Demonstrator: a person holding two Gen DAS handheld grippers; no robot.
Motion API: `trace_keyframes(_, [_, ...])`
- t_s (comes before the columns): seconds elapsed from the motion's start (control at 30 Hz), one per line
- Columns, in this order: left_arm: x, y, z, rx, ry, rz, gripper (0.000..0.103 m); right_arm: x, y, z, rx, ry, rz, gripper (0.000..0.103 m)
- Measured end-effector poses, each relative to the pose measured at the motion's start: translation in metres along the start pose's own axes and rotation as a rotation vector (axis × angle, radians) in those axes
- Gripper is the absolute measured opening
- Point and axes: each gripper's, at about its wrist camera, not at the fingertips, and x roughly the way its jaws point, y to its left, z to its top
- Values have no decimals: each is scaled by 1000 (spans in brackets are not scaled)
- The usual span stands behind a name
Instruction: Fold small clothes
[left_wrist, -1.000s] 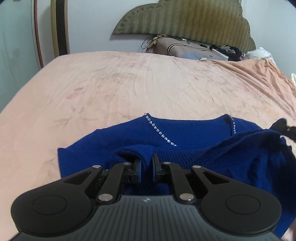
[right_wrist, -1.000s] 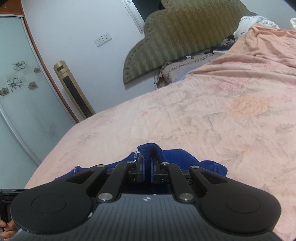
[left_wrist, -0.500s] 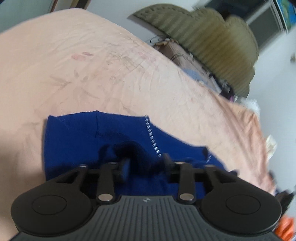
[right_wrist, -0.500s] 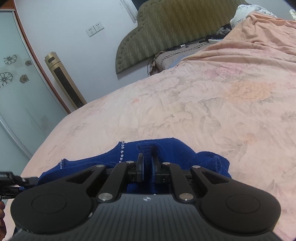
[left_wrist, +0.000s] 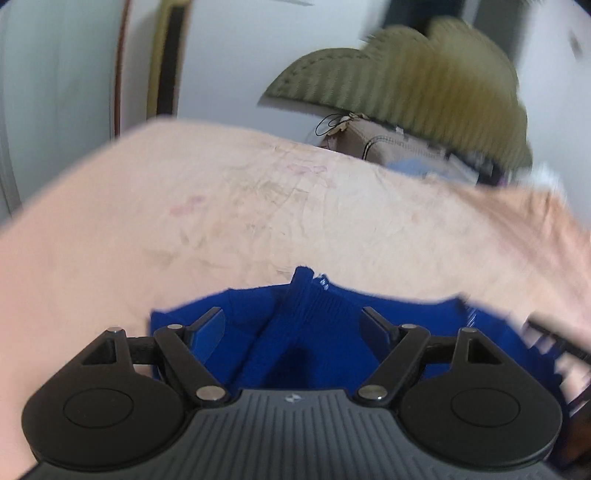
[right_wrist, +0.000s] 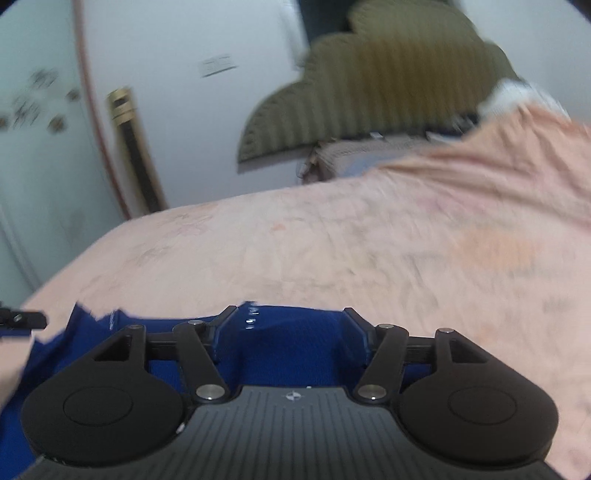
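Item: blue knit garment (left_wrist: 306, 332), with a line of small shiny beads (left_wrist: 322, 281). We find it lying on the peach bedsheet (left_wrist: 258, 206), at the near edge of the bed, bunched into a raised fold.

Left hand-held gripper (left_wrist: 293, 326): jaws opening, apart; the fold stands between them, pads off the cloth.

Right hand-held gripper (right_wrist: 288, 332): jaws opening, apart, over the same garment (right_wrist: 288, 343), gripping nothing.

Background: olive headboard (right_wrist: 369, 81). We note both views blurred.
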Motion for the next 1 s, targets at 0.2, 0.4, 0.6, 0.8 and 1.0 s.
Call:
trace_keyframes(0.2, [20,-18,-15,113,32,110,80,27,29,-9,-179,146,37,66])
trace_keyframes(0.4, [25,-6,-24,124,43,192,80,39,9,-2,-67,175,-88,69])
trace_keyframes(0.6, [22,-3,-26,112,45,147,80,14,28,-5,-135,127,-47,75])
trace_keyframes(0.8, [18,-7,-23,158,19,108,80,8,46,-11,-156,142,4,75])
trace_keyframes(1.0, [18,-11,-13,305,-3,-26,80,6,51,-23,-174,160,23,75])
